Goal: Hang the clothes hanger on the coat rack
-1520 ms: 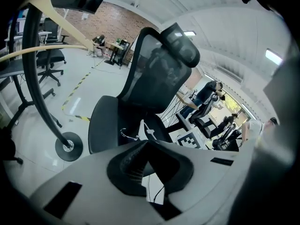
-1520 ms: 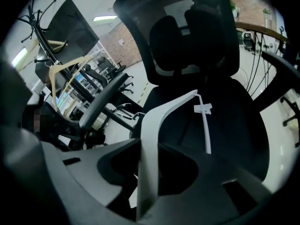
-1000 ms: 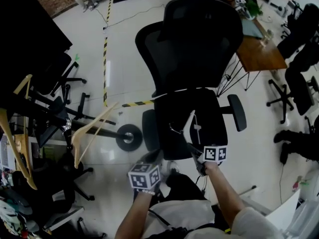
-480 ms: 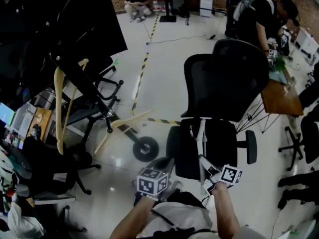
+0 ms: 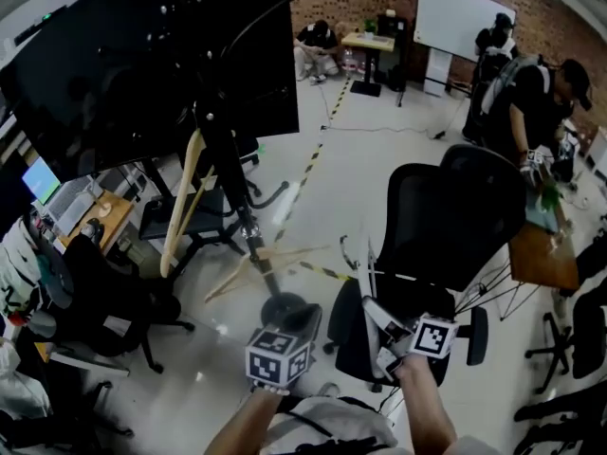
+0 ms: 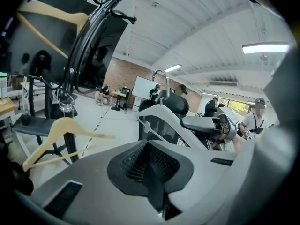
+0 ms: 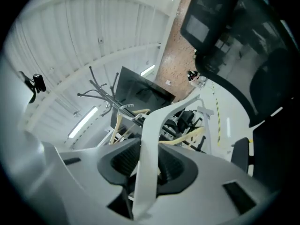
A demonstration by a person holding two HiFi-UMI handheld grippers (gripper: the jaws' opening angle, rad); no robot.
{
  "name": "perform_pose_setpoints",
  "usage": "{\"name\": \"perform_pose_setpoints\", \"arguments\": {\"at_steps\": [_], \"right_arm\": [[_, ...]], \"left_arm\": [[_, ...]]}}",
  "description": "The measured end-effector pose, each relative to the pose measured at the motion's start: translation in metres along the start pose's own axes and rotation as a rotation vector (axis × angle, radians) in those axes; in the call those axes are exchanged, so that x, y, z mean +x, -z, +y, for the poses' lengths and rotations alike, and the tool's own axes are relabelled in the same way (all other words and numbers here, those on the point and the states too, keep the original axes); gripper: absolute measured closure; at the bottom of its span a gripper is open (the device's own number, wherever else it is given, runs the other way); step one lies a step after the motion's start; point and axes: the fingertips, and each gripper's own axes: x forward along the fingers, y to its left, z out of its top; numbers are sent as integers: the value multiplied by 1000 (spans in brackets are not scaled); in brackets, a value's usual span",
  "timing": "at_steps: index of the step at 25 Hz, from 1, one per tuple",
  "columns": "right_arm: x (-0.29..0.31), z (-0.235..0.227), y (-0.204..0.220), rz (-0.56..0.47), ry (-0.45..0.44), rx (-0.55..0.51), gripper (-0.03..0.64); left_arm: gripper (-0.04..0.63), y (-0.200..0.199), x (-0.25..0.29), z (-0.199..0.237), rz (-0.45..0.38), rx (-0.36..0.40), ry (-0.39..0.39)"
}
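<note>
My right gripper is shut on a white plastic hanger, gripping one arm of it; the arm runs up between the pads. The hanger's metal hook points up. The black coat rack stands left of centre on a round base, with one wooden hanger high on it and another low. The white hanger is held apart from the rack, to its right. My left gripper is shut and empty, below the rack's base; its pads meet.
A black office chair stands just behind the right gripper. A large black screen is behind the rack. More chairs and a desk crowd the left. A wooden table and several people are at the right and back.
Both grippers have risen, and the white hanger came up off the chair seat with the right one. The view has tilted up, bringing the coat rack's upper part into sight.
</note>
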Motion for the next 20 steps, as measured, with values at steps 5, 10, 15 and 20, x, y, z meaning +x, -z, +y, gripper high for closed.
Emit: {"name": "perform_pose_setpoints", "arguments": {"at_steps": [5, 10, 15, 20], "right_arm": [[42, 54, -31, 24, -100, -90, 479], [75, 97, -50, 20, -187, -136, 479], [94, 131, -62, 11, -243, -160, 479], [110, 158, -77, -30, -289, -132, 479]], "left_arm": [[603, -56, -35, 17, -112, 22, -78], [603, -98, -64, 34, -206, 30, -136], [603, -121, -81, 42, -249, 56, -172], [603, -135, -90, 50, -269, 68, -195]]}}
